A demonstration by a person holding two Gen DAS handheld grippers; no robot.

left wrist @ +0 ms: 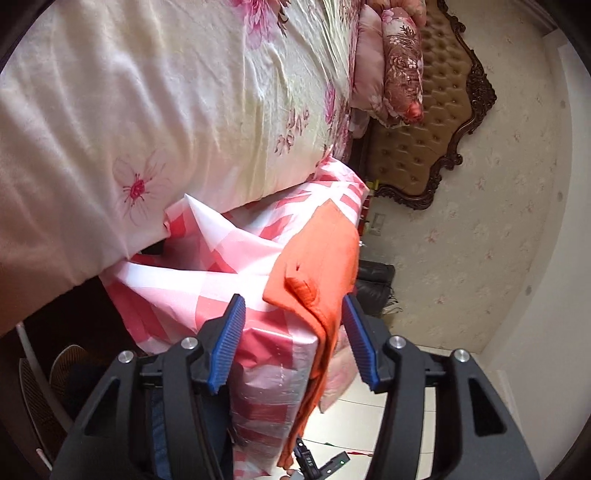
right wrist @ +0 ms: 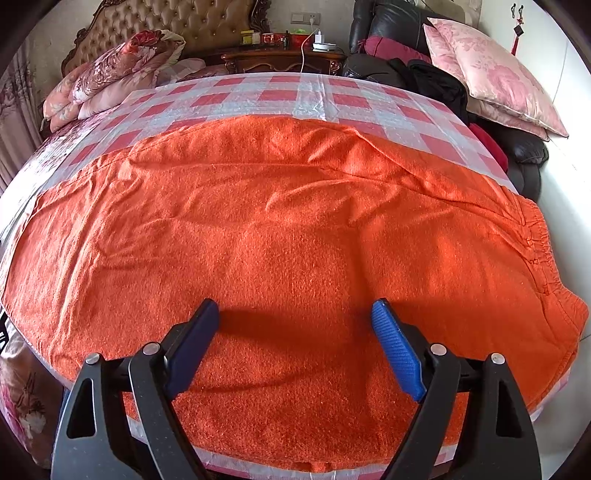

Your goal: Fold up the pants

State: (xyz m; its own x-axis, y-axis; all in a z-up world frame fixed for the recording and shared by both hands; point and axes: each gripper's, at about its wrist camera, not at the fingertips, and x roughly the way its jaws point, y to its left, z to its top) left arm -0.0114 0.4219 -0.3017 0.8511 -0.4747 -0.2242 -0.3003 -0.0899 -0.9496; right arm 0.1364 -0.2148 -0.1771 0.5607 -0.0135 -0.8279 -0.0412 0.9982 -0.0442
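Observation:
Orange pants [right wrist: 280, 236] lie spread flat over a table covered with a red and white checked cloth [right wrist: 280, 96]. Their elastic waistband [right wrist: 535, 236] is at the right. My right gripper [right wrist: 297, 314] is open just above the near part of the pants, holding nothing. In the left wrist view, rolled sideways, the pants [left wrist: 321, 266] lie along the table's side edge and hang over it. My left gripper [left wrist: 293, 308] is open, its jaws on either side of the table corner and the pants' edge, not closed on them.
A bed with a floral sheet [left wrist: 147, 110] adjoins the table. Floral pillows [right wrist: 110, 70] and a tufted headboard [right wrist: 177, 22] lie at the back left. A bedside table [right wrist: 284, 55] stands behind. A black sofa with a pink cushion [right wrist: 491, 77] and dark clothes is at the right.

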